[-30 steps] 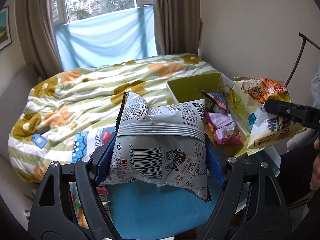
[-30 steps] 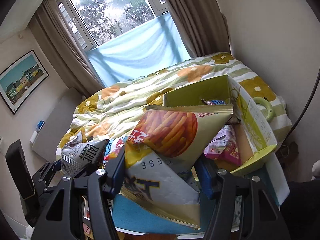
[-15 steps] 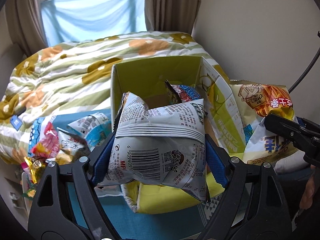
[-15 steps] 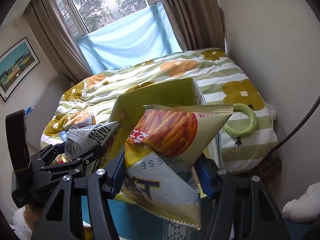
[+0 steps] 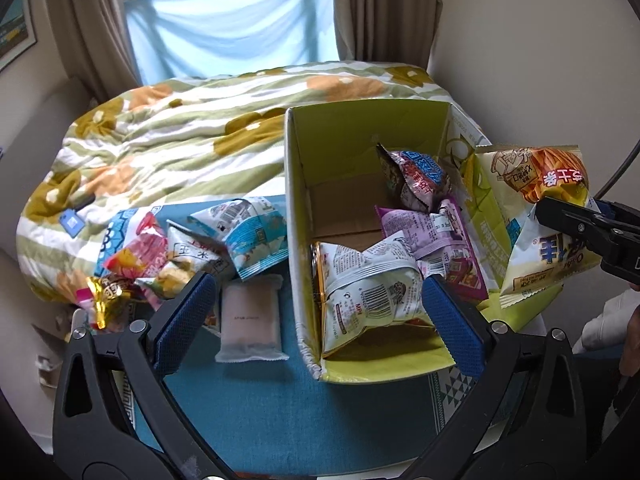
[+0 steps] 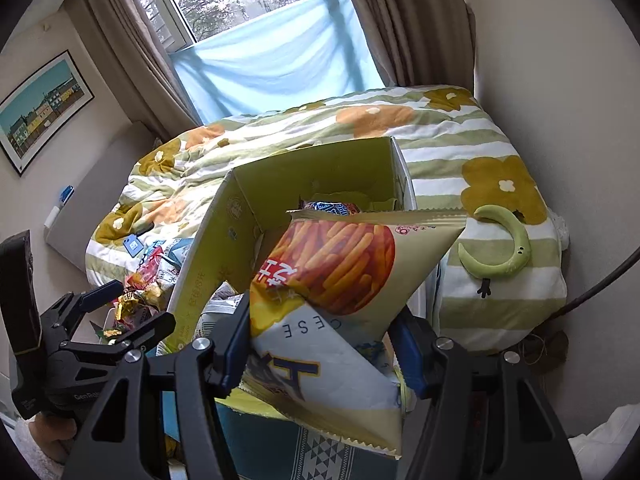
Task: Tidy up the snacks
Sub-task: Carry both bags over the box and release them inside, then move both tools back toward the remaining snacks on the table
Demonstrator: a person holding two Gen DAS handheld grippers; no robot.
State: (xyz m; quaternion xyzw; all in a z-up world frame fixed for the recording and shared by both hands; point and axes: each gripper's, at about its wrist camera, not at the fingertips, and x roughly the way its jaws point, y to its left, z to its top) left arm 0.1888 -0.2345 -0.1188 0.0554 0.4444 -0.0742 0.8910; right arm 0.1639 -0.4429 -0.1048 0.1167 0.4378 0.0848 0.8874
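A yellow-green cardboard box [image 5: 360, 128] stands open on a blue mat [image 5: 280, 408]. A grey-white snack bag [image 5: 368, 280] lies inside it at the near end, beside purple [image 5: 436, 236] and pink-blue [image 5: 416, 176] packets. My left gripper [image 5: 316, 312] is open and empty, its jaws straddling the box's near left corner. My right gripper [image 6: 324, 344] is shut on a cheese-stick snack bag [image 6: 332, 280], held at the box's right side; the bag also shows in the left wrist view [image 5: 540, 216]. The box shows in the right wrist view [image 6: 240, 216].
Several loose snack packets [image 5: 192, 248] and a pale flat packet [image 5: 250, 328] lie on the mat left of the box. A flowered duvet [image 5: 168, 140] covers the bed behind. A green crescent toy [image 6: 504, 248] lies on the bed at right. A wall stands right.
My left gripper has opened and let go of the grey-white bag, which now lies in the box. The right gripper has kept hold of the cheese-stick bag and come nearer the box.
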